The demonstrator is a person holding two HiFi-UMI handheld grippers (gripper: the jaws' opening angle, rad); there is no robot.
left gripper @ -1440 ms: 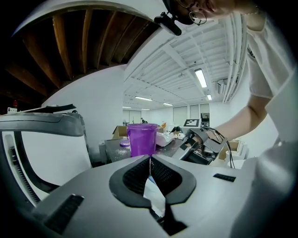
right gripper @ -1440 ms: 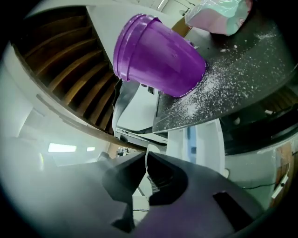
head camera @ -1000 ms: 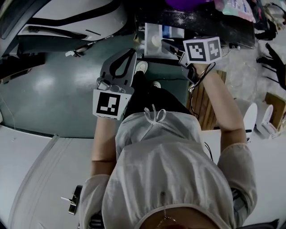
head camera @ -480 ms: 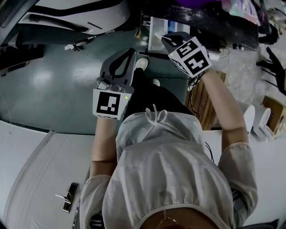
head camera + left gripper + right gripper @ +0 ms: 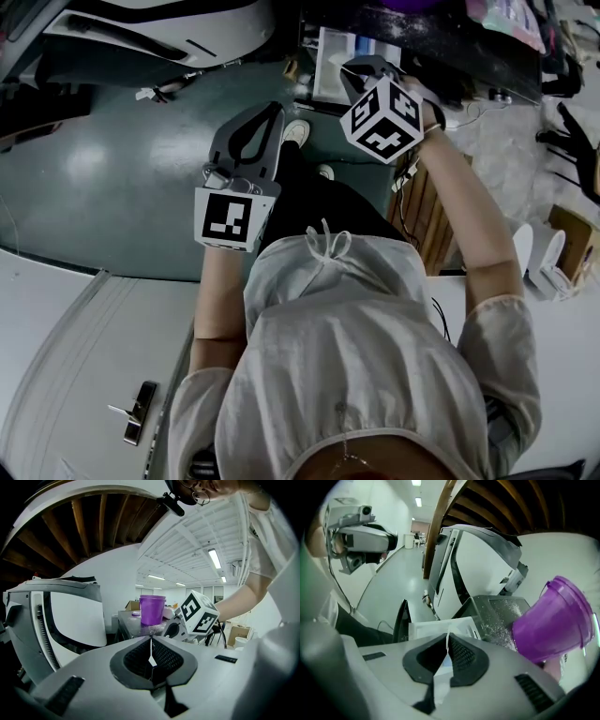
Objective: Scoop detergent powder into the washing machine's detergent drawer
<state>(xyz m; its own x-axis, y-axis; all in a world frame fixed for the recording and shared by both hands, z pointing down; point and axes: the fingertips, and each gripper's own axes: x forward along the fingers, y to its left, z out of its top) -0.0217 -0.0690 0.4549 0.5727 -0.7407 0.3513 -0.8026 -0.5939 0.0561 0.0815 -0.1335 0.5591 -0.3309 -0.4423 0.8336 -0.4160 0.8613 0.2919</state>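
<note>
- Grey-green floor (image 5: 112,187) is seen under the person in the head view. A white ceiling (image 5: 187,541) with strip lights (image 5: 214,558) is shown in the left gripper view.
- A dark desk (image 5: 441,42) is seen at the top of the head view, and white powder (image 5: 502,616) is scattered over its top.
- A purple bucket (image 5: 152,609) is stood upright on the desk. What it holds cannot be seen.
- A white drawer (image 5: 440,626) is seen pulled open just beside the desk's edge. What lies in it cannot be made out.
- The left hand-held gripper (image 5: 150,641) is held over the floor, well apart from the drawer. Its jaws are pressed together with nothing between them.
- The right hand-held gripper (image 5: 448,637) is held above the drawer, near the bucket. Its jaws are likewise closed on nothing.
- Black-and-white square markers are borne by the left cube (image 5: 228,217) and the right cube (image 5: 382,117).
</note>
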